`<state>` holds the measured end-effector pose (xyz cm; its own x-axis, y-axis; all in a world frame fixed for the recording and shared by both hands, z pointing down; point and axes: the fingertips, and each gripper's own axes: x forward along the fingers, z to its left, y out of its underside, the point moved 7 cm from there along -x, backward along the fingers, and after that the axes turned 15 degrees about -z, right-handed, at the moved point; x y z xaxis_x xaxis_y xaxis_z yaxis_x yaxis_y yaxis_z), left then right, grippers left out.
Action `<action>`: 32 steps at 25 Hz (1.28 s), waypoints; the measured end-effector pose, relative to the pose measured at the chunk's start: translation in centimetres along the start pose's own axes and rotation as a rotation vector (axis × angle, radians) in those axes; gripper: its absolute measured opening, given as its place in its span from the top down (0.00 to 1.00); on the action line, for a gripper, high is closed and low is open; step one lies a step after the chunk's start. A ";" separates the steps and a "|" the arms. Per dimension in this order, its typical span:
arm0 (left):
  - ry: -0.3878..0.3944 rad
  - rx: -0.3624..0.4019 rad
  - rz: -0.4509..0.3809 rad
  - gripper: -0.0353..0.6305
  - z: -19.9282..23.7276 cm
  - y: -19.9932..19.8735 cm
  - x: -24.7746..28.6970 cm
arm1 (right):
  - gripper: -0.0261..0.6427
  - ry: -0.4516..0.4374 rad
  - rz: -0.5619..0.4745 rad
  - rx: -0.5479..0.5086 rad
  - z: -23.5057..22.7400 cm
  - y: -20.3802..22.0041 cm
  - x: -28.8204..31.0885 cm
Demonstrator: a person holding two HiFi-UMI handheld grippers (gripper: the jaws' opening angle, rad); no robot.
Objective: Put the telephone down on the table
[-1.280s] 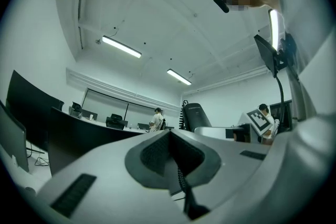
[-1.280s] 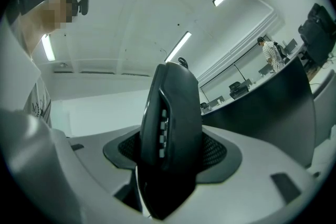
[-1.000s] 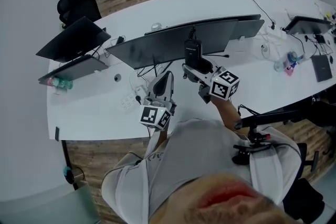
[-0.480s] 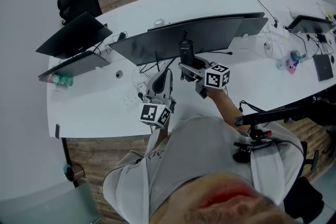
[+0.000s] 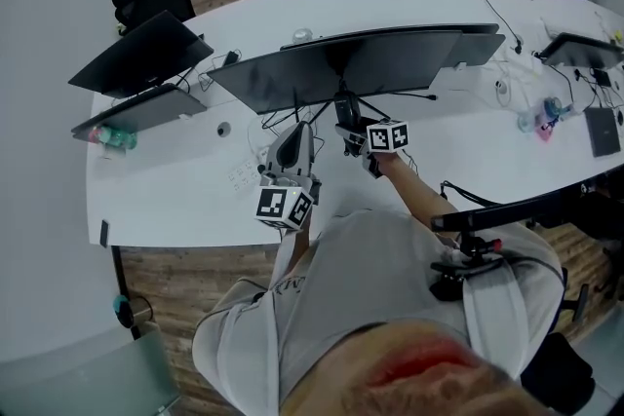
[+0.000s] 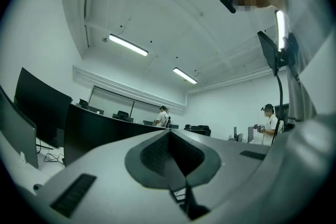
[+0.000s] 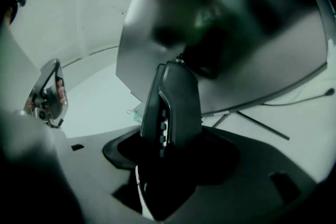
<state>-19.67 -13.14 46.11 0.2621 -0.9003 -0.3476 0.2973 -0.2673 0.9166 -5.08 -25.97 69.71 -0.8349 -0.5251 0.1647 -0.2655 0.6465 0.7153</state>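
Note:
The telephone (image 5: pixel 345 108) is a black cordless handset, standing upright in my right gripper (image 5: pixel 351 126) just in front of the curved monitor's foot, low over the white table (image 5: pixel 175 200). In the right gripper view the telephone (image 7: pixel 173 107) fills the middle, clamped between the two dark jaws of the right gripper (image 7: pixel 169 157), side buttons facing left. My left gripper (image 5: pixel 295 139) hovers to the telephone's left, jaws pointing up and away. In its own view the left gripper (image 6: pixel 169 136) is shut with nothing in it.
A wide curved monitor (image 5: pixel 351 63) stands right behind the telephone, with cables (image 5: pixel 283 122) and a power strip (image 5: pixel 240 176) at its foot. Two more monitors (image 5: pixel 136 63) are at the left. A bottle (image 5: pixel 115 138), a tablet (image 5: pixel 602 127) and more cables lie farther off.
My right gripper has carried the telephone left and lower, close to the monitor's foot. The left gripper has shifted only slightly.

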 end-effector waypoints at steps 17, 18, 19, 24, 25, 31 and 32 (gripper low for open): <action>-0.047 0.007 0.025 0.93 0.2 0.3 -1.5 | 0.53 0.313 0.426 0.190 -10.8 12.6 0.9; -0.049 0.008 0.024 0.93 0.2 0.3 -1.5 | 0.53 0.322 0.440 0.183 -11.0 12.9 0.8; -0.049 0.009 0.022 0.93 0.2 0.3 -1.6 | 0.53 0.329 0.452 0.177 -11.2 13.1 0.8; -0.046 0.004 0.007 0.93 0.0 0.0 -1.4 | 0.53 0.371 0.503 0.095 -12.0 14.1 0.3; -0.042 0.005 0.005 0.93 -0.1 0.0 -1.3 | 0.53 0.363 0.511 0.077 -12.0 14.1 0.2; -0.030 0.005 0.011 0.93 -0.1 0.3 -1.2 | 0.53 0.357 0.557 -0.020 -11.4 14.2 0.5; -0.030 0.005 0.011 0.93 -0.1 0.3 -1.1 | 0.53 0.359 0.562 -0.044 -11.3 14.2 0.5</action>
<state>-19.81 -12.16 46.77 0.2372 -0.9132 -0.3313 0.2903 -0.2589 0.9213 -3.83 -23.34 87.68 -0.6259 -0.2721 0.7309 0.1893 0.8561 0.4808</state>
